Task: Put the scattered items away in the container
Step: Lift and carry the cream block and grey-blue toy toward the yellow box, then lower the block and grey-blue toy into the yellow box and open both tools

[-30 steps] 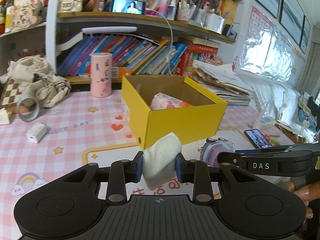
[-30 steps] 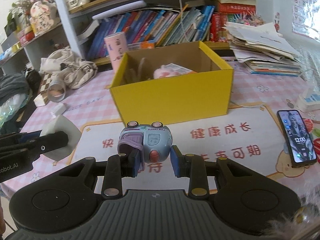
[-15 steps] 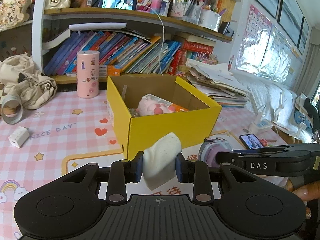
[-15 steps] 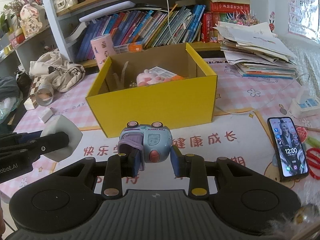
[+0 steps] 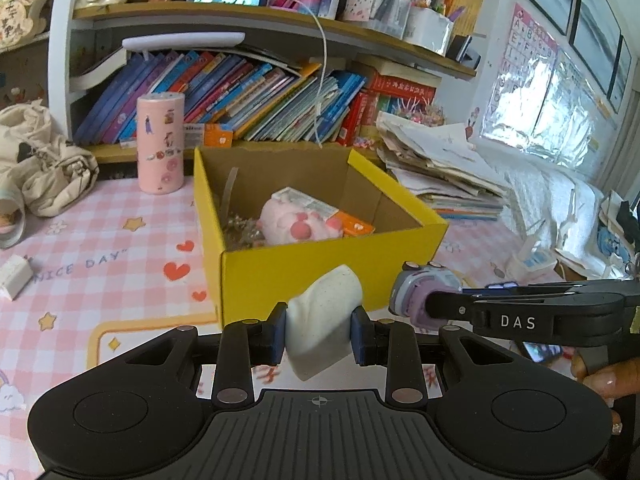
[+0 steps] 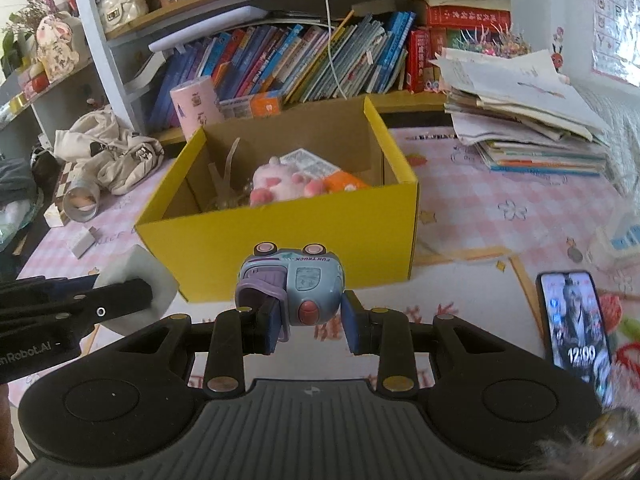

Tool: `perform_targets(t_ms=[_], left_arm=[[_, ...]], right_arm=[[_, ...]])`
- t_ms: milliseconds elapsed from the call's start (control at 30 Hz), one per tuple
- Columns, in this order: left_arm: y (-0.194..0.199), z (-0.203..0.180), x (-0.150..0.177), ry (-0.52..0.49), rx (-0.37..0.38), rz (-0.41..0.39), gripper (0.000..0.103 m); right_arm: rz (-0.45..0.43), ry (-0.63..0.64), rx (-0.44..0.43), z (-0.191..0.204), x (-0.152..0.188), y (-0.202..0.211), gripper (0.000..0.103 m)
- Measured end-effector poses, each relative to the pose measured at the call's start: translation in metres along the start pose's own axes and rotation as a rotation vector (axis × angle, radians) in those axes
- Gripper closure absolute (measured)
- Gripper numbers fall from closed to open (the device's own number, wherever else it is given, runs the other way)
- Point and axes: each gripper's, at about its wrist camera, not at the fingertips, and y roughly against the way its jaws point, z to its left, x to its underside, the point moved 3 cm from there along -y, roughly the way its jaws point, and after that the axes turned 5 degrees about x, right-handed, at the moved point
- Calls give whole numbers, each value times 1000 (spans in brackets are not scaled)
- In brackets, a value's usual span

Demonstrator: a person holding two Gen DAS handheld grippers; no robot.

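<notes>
A speckled white foam block (image 5: pixel 325 312) is clamped by the left gripper (image 5: pixel 319 332); a glossy plastic toy truck (image 6: pixel 294 285) by the right gripper (image 6: pixel 308 324), before the yellow cardboard box (image 6: pixel 304 236); a smartphone (image 6: pixel 574 318) is shown fully only in the right view

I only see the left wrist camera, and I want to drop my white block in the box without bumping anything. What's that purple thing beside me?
Observer: It's a light-blue toy truck with its wheels pointing up, held between the fingers of the right gripper.
Operator: Is anything lying near it?
Observer: A phone lies screen-up on the mat, to the right of the yellow box. It reads 12:00.
</notes>
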Motion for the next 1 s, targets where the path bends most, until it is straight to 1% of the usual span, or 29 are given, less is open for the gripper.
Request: perform_targets(t_ms=[167,333,467,567,633,867,1000], left_arm=[[-5,-13,-18,-17,-24,-55,74],[-13,-20,-41,-37,-62,-96,74],[-23,-21,-59,-52,-96,-121,74],[-33,-20,-68,-58,-126,-127,74],[-41,-18,-70,-47,-141,-117,74],[-66,-9,-72,-36,-174,-69,74],[-80,0,-72,-30,-198,-28,74]], right_arm=[[-96,36,-49,-7,-23,12,74],[-190,65,-90,-15,-52,15,74],[-222,76,-119,-20,-74,3,74],[-220,80,-134,-21,-83,-9,74],[-207,87,-143,-22,-87,-20,74],[-136,127,-159,-17,-90,-56,74],[-80,143,-162,-15,-91,-75,74]])
